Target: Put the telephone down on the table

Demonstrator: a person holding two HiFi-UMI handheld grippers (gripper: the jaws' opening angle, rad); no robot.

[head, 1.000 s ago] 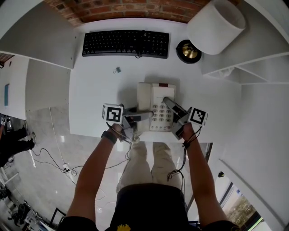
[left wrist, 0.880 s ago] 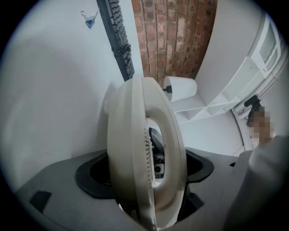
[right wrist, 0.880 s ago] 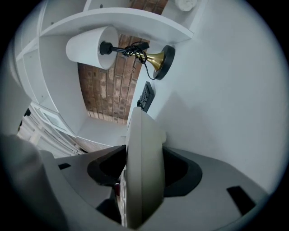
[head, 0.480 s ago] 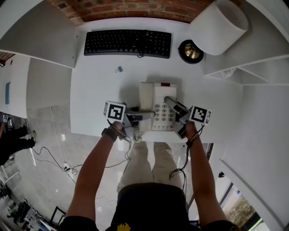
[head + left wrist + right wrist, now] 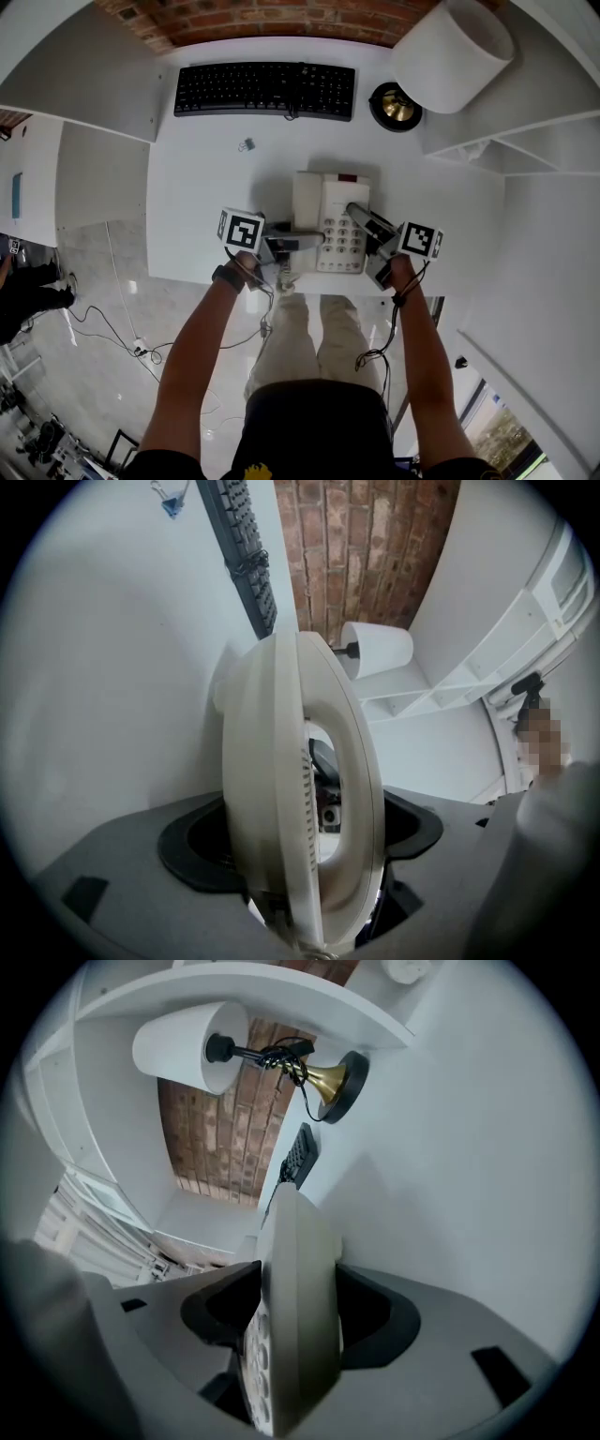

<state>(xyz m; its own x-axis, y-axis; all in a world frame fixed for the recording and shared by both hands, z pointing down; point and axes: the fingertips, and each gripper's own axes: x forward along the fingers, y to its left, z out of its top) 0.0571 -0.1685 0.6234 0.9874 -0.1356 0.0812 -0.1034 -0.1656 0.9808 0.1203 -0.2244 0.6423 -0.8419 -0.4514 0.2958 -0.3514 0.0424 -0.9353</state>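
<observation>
The left claw [image 5: 314,832] is clamped on the left side of the telephone [image 5: 336,199], with the handset and body together between its jaws. The right claw [image 5: 295,1312] stands wide open. The telephone's right edge is between its jaws, but they are not pressing on it. The telephone lies flat on the white bench [image 5: 206,187], near the front edge. Farther back are a small clip [image 5: 246,144], a black keyboard [image 5: 265,90] and a white-shaded lamp [image 5: 452,54].

Table [image 5: 202,192] is carrying 1 telephone [image 5: 335,211], 1 kbd [image 5: 265,90], 1 lamp [image 5: 453,56], 1 binder clip [image 5: 247,143]. Showing 2 grippers: left gripper [image 5: 314,241], right gripper [image 5: 355,211].
</observation>
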